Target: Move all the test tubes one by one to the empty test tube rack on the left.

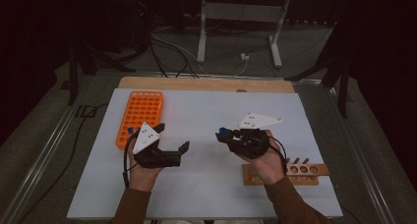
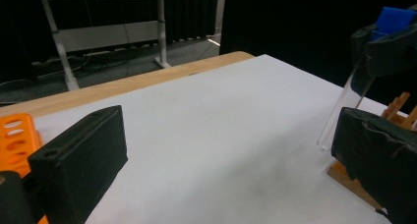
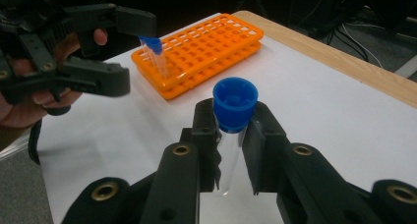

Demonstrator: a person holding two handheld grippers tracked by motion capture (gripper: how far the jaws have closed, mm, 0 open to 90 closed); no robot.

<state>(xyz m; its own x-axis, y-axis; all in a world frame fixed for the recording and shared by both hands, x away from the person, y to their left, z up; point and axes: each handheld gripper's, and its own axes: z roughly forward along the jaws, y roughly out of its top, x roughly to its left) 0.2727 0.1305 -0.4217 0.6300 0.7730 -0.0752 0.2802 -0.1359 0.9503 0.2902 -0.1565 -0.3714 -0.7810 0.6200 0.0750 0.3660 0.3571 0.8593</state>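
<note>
My right gripper (image 3: 231, 150) fingers clamp the light, slippery, breakable test tube (image 3: 230, 155) just below its blue cap (image 3: 235, 103); left gripper (image 1: 173, 146) fingers stand wide, empty.

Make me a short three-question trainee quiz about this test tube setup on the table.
1. True or false: the right gripper is shut on a blue-capped test tube.
2. How do the left gripper jaws stand: A open, B shut?
3. What colour is the plastic tube rack that already holds a capped tube?

Key: 1 true; 2 A; 3 orange.
</note>
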